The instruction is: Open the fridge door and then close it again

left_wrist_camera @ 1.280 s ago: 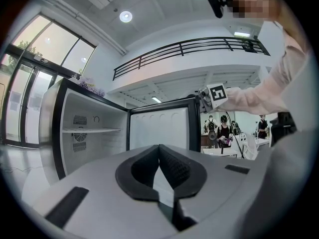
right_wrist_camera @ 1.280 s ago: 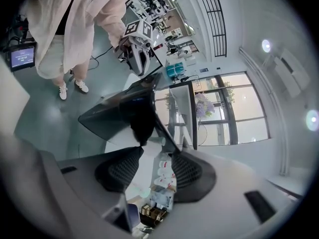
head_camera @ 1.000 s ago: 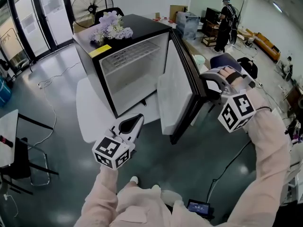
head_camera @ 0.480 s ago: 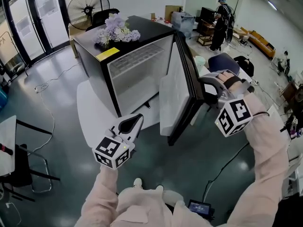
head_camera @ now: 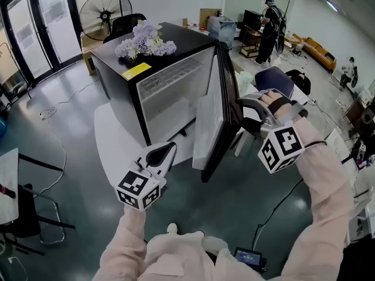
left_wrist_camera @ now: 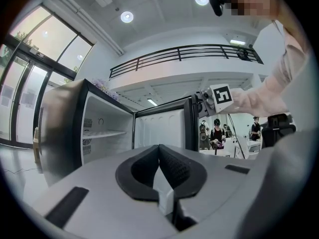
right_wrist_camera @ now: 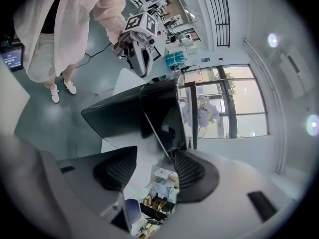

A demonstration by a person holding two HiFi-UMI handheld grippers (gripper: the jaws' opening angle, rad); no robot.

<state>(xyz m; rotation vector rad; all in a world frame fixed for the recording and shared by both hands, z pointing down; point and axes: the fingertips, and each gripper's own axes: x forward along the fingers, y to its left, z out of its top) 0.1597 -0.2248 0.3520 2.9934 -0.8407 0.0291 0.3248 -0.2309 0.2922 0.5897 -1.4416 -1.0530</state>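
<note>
Door (head_camera: pixel 210 122): closing step in hand, by the look of it, since already swung well out from the fridge (head_camera: pixel 114 78) with the white interior exposed. At the right gripper (right_wrist_camera: pixel 153 157), pads (right_wrist_camera: pixel 190 171) set wide apart, having just been opening further, and clamped on nothing. Between them runs the door's thin free edge, coming down into the gap close against the pad on the picture's right; cannot tell whether touching there. From the head view, sits against the door's black outer side near that free edge, about halfway up, away from the cabinet. Probably calls next for a steady push on that outer face, following the arc round the hinge until the seal meets the cabinet, with the pads kept out of the narrowing gap. At the left gripper (left_wrist_camera: pixel 159 158), pads pressed together, nothing between them. Hangs low in front of the open cabinet, well apart from both door and fridge, pointing level towards the interior and taking no part. Further out, flowers (head_camera: pixel 146 40) on the fridge top.
</note>
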